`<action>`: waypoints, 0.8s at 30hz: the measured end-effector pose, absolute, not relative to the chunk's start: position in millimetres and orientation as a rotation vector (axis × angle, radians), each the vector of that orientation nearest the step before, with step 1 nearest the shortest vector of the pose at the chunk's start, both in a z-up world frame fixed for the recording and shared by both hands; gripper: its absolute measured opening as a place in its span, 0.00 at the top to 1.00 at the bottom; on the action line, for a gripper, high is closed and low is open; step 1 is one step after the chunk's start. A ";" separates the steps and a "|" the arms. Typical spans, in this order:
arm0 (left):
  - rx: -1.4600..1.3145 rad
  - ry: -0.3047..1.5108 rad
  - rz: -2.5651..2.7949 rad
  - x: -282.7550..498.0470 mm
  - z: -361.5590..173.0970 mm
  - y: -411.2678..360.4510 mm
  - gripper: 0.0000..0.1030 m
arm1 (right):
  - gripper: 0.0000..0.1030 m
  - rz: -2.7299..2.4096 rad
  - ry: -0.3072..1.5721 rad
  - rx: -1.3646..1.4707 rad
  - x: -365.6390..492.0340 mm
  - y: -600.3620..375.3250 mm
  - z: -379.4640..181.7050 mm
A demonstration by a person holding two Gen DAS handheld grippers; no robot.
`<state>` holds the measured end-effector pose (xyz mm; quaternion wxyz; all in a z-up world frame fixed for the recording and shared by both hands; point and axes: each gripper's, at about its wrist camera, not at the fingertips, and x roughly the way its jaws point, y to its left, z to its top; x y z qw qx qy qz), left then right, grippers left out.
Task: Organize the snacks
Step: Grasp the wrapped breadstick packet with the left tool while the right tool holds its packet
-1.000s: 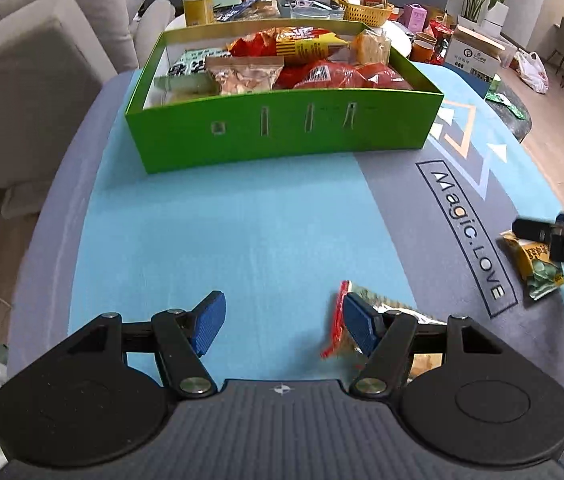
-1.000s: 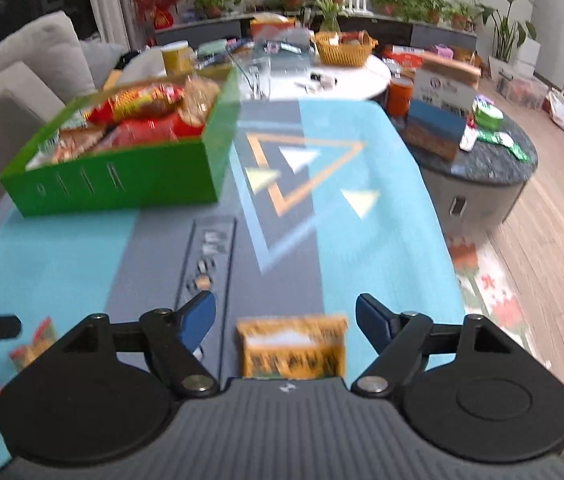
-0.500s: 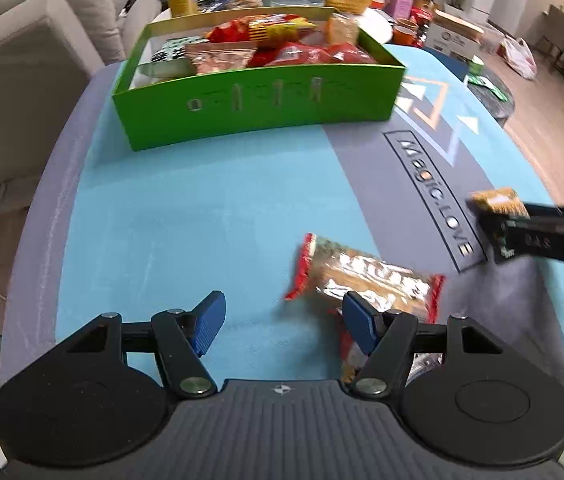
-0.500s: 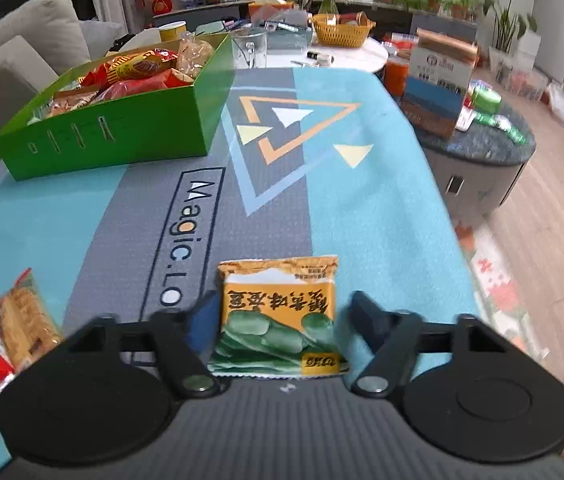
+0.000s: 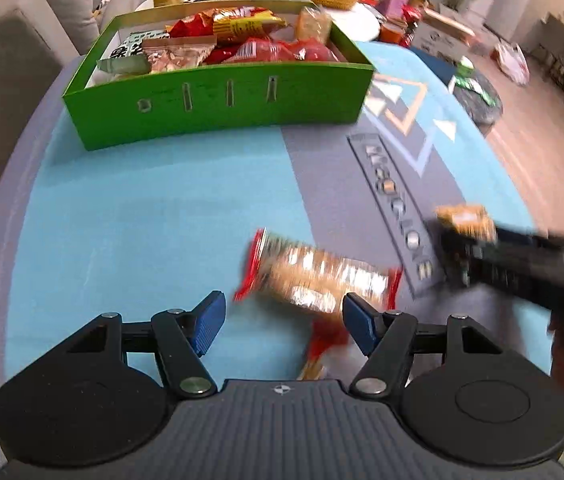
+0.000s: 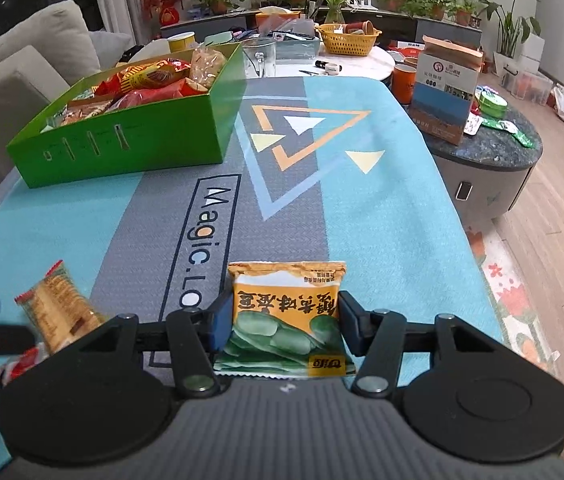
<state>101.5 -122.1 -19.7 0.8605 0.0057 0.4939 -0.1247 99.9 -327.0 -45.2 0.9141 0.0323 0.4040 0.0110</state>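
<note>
My grippers are matt black plastic with ribbed blue pads (image 6: 218, 320). The orange-and-green snack packet (image 6: 286, 312) between the right pads looks like glossy printed film, as does the red-ended cracker pack (image 5: 318, 276) near the mat's front edge. The printed mat (image 6: 362, 216) is finely woven, matt cloth. The green box (image 6: 130, 140) looks like smooth cardboard.

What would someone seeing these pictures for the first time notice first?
Probably the bright green box heaped with snack packets at the mat's far left. Next, the orange bean packet between the closing jaws of the right hand-held gripper, and the red-ended cracker packet lying ahead of the open left hand-held gripper.
</note>
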 end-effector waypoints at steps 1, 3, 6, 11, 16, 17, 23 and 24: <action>0.006 1.035 -0.251 108.7 -20.5 -124.1 0.40 | 0.31 0.023 0.832 0.072 100.2 -327.5 -45.0; 0.006 1.035 -0.227 123.1 -23.5 -127.8 0.40 | 0.31 0.024 0.832 0.081 100.1 -328.1 -44.9; 0.012 1.034 -0.167 136.4 -25.3 -128.1 0.40 | 0.31 0.024 0.830 0.094 99.0 -329.8 -44.7; -0.013 1.005 -0.260 132.6 -15.4 -131.2 0.40 | 0.31 0.022 0.827 0.098 99.9 -332.5 -44.8; 0.087 1.026 -0.203 133.2 -21.4 -150.1 0.40 | 0.31 0.028 0.824 0.108 99.7 -331.9 -45.0; 0.095 1.036 -0.193 132.5 -23.6 -151.2 0.40 | 0.31 0.031 0.824 0.108 98.9 -332.1 -44.9; 0.053 1.040 -0.149 115.7 -18.7 -143.7 0.40 | 0.31 0.036 0.820 0.123 98.0 -335.5 -44.5; 0.041 1.040 -0.139 113.7 -18.3 -142.7 0.40 | 0.31 0.035 0.818 0.127 97.9 -335.6 -44.7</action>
